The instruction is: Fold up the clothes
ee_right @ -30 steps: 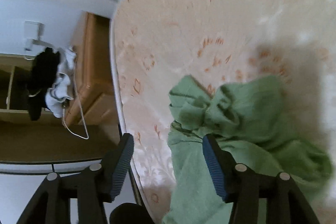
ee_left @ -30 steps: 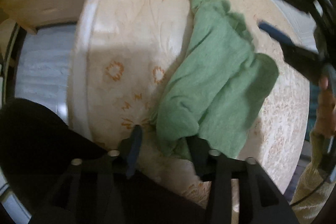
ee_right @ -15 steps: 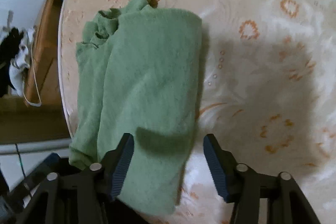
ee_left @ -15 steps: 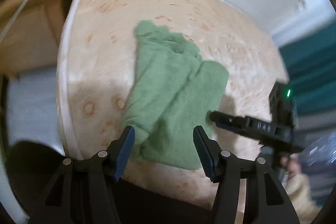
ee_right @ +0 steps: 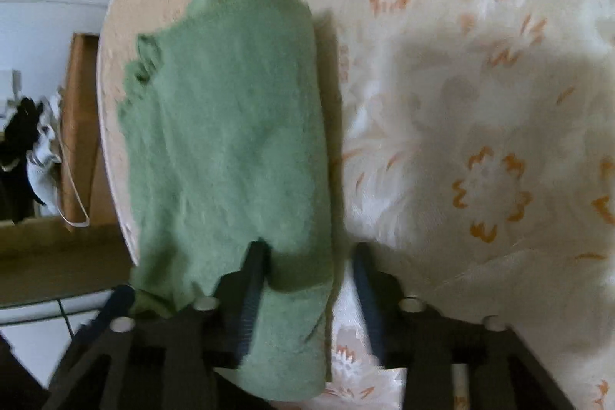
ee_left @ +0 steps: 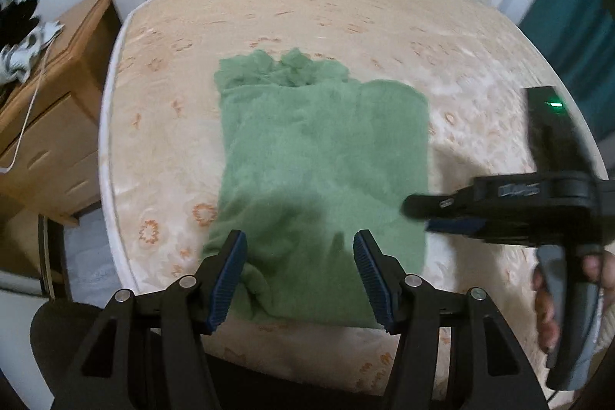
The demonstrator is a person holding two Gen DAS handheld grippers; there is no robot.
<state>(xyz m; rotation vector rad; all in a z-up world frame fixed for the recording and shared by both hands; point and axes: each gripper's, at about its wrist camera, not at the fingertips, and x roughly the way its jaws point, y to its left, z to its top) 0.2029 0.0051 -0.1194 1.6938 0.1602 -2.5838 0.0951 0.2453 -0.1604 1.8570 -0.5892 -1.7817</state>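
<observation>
A green garment (ee_left: 323, 156) lies roughly folded on a cream mattress with orange flower print (ee_left: 173, 148), its crumpled end farthest from me. My left gripper (ee_left: 301, 268) hovers open over the garment's near edge, its pads touching nothing. A hand holds my right gripper (ee_left: 423, 218), which comes in from the right at the garment's near right edge. In the right wrist view the right gripper (ee_right: 307, 275) is closing. The garment's (ee_right: 230, 141) near right corner lies between the jaws. One finger (ee_right: 251, 275) digs into the cloth and the other rests on the mattress (ee_right: 480, 102).
A wooden bedside cabinet (ee_left: 50, 125) stands left of the mattress, with black and white items and a white cable on top. A white wall runs behind the bed. A teal curtain (ee_left: 576, 25) hangs at the far right. The floor shows at lower left.
The left gripper rose and rolled, so the garment now lies square ahead of it. The right gripper swept down to the garment's near right corner, and its jaws have narrowed.
</observation>
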